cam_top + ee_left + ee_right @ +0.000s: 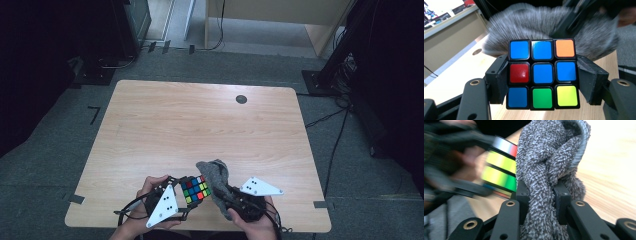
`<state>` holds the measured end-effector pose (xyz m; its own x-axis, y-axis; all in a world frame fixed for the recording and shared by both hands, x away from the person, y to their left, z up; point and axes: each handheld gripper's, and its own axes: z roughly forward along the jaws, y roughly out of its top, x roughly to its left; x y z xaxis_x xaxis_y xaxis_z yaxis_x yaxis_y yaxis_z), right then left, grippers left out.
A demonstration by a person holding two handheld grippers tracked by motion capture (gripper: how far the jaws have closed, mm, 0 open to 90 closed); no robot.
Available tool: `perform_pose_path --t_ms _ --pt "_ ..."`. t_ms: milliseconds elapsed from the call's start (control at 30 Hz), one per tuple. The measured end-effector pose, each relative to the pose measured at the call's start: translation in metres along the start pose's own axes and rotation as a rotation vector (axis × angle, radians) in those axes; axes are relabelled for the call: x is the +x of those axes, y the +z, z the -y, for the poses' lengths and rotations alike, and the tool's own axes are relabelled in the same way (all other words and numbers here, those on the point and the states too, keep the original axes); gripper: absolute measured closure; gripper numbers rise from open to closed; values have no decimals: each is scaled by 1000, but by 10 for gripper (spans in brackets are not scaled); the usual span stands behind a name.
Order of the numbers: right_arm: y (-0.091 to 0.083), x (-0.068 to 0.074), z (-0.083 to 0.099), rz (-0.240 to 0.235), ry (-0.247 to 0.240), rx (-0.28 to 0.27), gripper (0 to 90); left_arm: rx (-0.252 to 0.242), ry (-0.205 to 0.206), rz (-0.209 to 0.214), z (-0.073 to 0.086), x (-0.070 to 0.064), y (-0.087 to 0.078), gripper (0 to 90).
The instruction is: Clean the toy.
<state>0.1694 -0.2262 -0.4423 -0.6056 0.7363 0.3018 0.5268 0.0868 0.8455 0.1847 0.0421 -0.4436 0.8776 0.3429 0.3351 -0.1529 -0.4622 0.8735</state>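
Note:
A colour puzzle cube [195, 189] is held near the table's front edge, with my left gripper [186, 196] shut on its two sides. In the left gripper view the cube [543, 74] shows a mostly blue face between the two black jaws. My right gripper [226, 192] is shut on a grey fluffy cloth [216, 176], bunched up and pressed against the cube's right side. The right gripper view has the cloth [549, 165] squeezed between the jaws, with the blurred cube [501, 170] just behind it to the left.
The wooden table [200, 125] has a small dark round cap [241, 99] near its far edge. Grey carpet, cables and dark stands surround the table. A person's hands hold both grippers at the front edge.

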Motion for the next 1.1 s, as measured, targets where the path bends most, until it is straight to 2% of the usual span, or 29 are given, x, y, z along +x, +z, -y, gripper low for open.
perform_pose_path --t_ms 33,100,167,200,233,267,333,367,433,467,500,567,633,700,800,867,967,1000,1067,1100 --pt "-2 -4 1 1 28 -9 725 7 11 -6 1 0 0 344" --pt "-7 -5 -1 -42 63 -54 725 29 39 -21 2 -2 1 344" --pt "-11 2 -6 -121 63 -102 722 41 62 -25 3 -4 3 344" --pt "-12 7 -8 -162 56 -108 721 38 66 -23 2 -6 3 344" --pt "-11 12 -10 -183 43 -102 721 32 67 -19 1 -6 3 344" --pt "-8 15 -10 -179 22 -80 720 24 64 -16 0 -7 3 344" --pt "-3 16 -7 -141 -3 -51 721 22 65 -17 -1 -7 1 344" --pt "-2 12 -6 -123 12 -42 722 11 50 -10 -1 -5 0 344" --pt "-2 -2 -1 -40 51 -14 726 -35 -14 5 -1 1 -4 344" --pt "-3 -8 1 -28 75 -19 726 -69 -62 24 0 6 -7 344" --pt "-5 -14 3 -42 117 -40 725 -106 -113 42 1 11 -10 344" --pt "-6 -22 5 -110 178 -94 725 -171 -212 64 4 21 -15 344" --pt "-5 -21 6 -150 170 -116 725 -227 -305 83 8 30 -18 344" --pt "0 -15 6 -198 134 -111 726 -256 -351 97 10 33 -21 344" --pt "9 -2 9 -275 78 -102 728 -280 -379 109 10 35 -22 344" --pt "16 7 11 -304 35 -83 730 -284 -382 108 9 35 -22 344" --pt "24 14 16 -297 -29 -9 731 -292 -389 91 9 37 -25 344" --pt "27 16 17 -282 -53 23 730 -291 -390 83 9 38 -26 344" --pt "28 16 17 -245 -72 38 729 -291 -397 77 10 40 -27 344" --pt "26 14 16 -233 -61 24 729 -286 -399 69 11 41 -27 344"
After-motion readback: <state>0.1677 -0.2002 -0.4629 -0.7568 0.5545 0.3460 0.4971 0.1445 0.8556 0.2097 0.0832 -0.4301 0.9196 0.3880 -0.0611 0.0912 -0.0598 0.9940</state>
